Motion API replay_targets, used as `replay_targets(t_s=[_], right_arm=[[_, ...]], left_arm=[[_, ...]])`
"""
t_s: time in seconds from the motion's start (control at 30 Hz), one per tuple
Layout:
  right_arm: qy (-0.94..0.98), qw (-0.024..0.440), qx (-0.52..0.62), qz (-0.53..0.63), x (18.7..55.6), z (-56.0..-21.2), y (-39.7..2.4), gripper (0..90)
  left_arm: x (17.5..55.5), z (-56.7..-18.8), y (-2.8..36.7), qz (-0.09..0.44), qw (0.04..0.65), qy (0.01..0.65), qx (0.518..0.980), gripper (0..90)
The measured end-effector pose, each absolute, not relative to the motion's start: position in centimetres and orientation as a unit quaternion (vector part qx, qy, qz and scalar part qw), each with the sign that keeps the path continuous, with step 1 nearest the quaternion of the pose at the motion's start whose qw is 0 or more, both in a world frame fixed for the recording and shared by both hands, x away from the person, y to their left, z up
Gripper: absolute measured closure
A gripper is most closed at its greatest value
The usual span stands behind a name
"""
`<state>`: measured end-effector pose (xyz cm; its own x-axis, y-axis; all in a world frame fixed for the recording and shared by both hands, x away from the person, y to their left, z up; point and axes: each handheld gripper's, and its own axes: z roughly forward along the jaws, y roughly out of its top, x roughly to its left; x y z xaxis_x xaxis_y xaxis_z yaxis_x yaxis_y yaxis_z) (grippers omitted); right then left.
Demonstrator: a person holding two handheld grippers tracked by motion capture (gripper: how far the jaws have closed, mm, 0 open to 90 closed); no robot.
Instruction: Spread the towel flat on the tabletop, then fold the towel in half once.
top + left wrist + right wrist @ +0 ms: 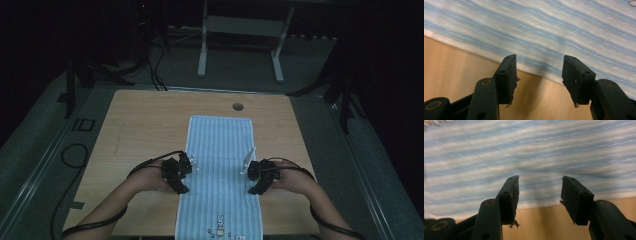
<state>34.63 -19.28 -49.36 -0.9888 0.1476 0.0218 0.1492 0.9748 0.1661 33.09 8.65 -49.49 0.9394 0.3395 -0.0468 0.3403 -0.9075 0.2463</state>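
While the high view took in the whole wooden table (140, 125) with the long blue-and-white striped towel (220, 145) laid lengthwise down its middle, the two gripper views came in close on the cloth's edges. From above, a small rabbit picture (220, 222) showed near the towel's near end, a round hole (238, 106) sat in the tabletop beyond its far end, and a white table frame (240, 30) stood on the dark floor behind.

The left gripper (186, 165) hung at the towel's left edge and the right gripper (251, 172) at its right edge, both about midway along its length, each held in a hand coming from the bottom. At the right edge a small piece of the cloth stood lifted beside the right gripper.

In the left gripper view, the left gripper (539, 75) had its jaws parted about halfway with nothing between them; the towel's white hem ran across just past the tips, bare wood beneath. In the right gripper view, the right gripper (540, 195) likewise stood partly open and empty, its jaws over the hem where cloth met wood.

The towel (549, 32) looked soft and finely ribbed, its stripes blurred. The pads were flat, black and blocky, with stray threads clinging to the edges.
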Motion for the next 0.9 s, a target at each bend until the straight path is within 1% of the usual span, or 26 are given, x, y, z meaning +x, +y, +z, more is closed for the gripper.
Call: replay_targets(t_s=[0.13,0.27,0.43,0.5,0.53,0.57,0.6,0.77,0.8,0.9], right_arm=[[-0.996,0.005,-0.06,-0.064,35.9,-49.4,-19.1,48.5],[-0.997,0.001,-0.057,-0.042,37.2,-49.8,-18.8,51.0],[-0.998,0.004,-0.059,-0.038,38.5,-50.1,-18.8,54.6],[-0.997,0.009,-0.064,-0.039,39.2,-50.1,-18.9,55.8],[-0.997,0.008,-0.067,-0.037,39.6,-50.2,-18.9,57.0],[-0.997,0.007,-0.068,-0.034,40.0,-50.2,-18.9,57.5],[-0.997,0.007,-0.07,-0.032,40.5,-50.3,-18.8,57.9],[-0.996,-0.003,-0.082,-0.035,42.8,-50.5,-18.7,63.4],[-0.996,-0.002,-0.083,-0.037,43.2,-50.5,-18.7,64.4],[-0.995,-0.001,-0.09,-0.035,44.3,-50.7,-18.6,64.4]], left_arm=[[34.5,-49.6,8.4,0.008,0.106,0.174,0.979,44.3],[35.6,-49.8,8.2,0.012,0.092,0.179,0.98,42.9],[36.6,-49.8,8.2,0.01,0.1,0.183,0.978,42.7],[37.3,-49.6,8.4,0.013,0.098,0.184,0.978,41.0],[38.3,-49.4,8.5,0.018,0.098,0.193,0.976,41.0],[38.3,-49.4,8.5,0.018,0.098,0.193,0.976,41.0],[39.2,-49.2,8.5,0.02,0.104,0.205,0.973,41.0],[40.8,-49.0,8.3,0.03,0.12,0.205,0.971,40.1],[41.5,-49.1,8.1,0.034,0.125,0.206,0.97,40.0],[42.2,-49.4,7.8,0.038,0.125,0.207,0.97,40.0]])
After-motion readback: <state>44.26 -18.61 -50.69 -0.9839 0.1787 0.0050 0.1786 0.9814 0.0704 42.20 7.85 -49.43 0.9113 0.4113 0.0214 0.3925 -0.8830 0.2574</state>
